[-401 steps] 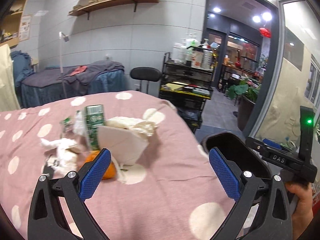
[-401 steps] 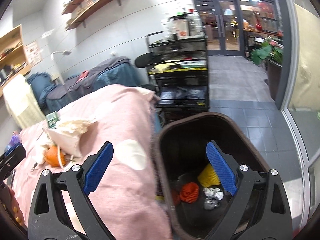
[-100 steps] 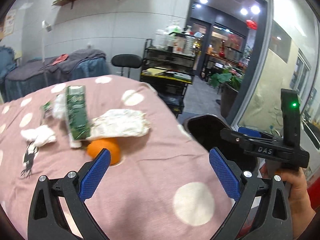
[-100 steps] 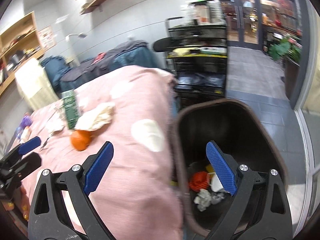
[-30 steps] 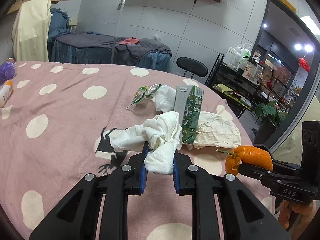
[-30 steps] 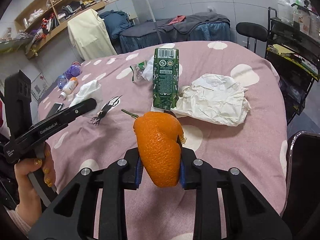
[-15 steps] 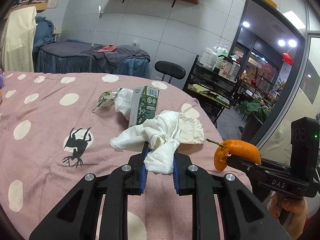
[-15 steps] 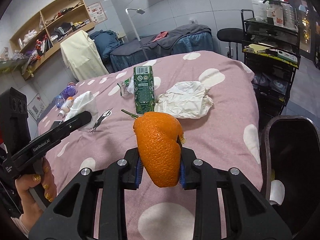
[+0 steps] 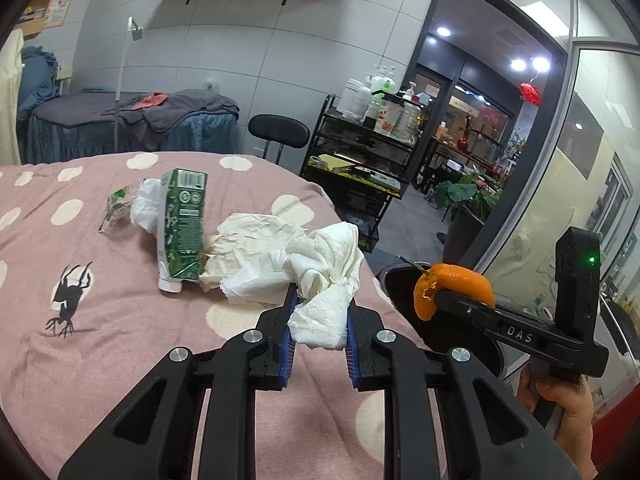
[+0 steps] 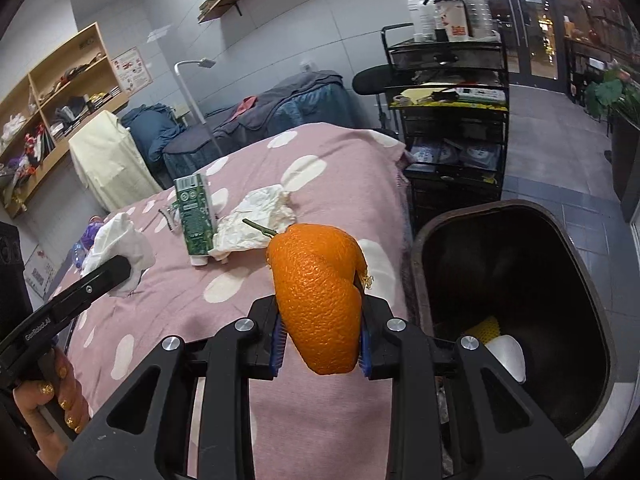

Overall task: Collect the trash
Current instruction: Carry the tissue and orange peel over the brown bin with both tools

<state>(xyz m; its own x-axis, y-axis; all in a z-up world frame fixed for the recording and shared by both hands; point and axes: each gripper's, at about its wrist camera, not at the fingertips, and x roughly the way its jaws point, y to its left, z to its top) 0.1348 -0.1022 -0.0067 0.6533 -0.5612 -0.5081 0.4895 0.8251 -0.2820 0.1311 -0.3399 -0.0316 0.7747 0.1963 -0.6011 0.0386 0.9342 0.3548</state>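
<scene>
My left gripper (image 9: 318,336) is pinching a crumpled white tissue (image 9: 320,280) between its blue pads, held above the pink dotted bedspread (image 9: 120,340). My right gripper (image 10: 320,344) is clamped on an orange peel (image 10: 320,296) with a green stem, just beside the rim of the dark trash bin (image 10: 520,320), which already holds a yellow scrap and something white. On the bedspread lie a green carton (image 9: 182,228) and, touching it, a sheet of crumpled paper (image 9: 252,236). The right gripper's body reads "DAS"; the left one's reads "GenRobot.AI". The carton's print is too small to read.
</scene>
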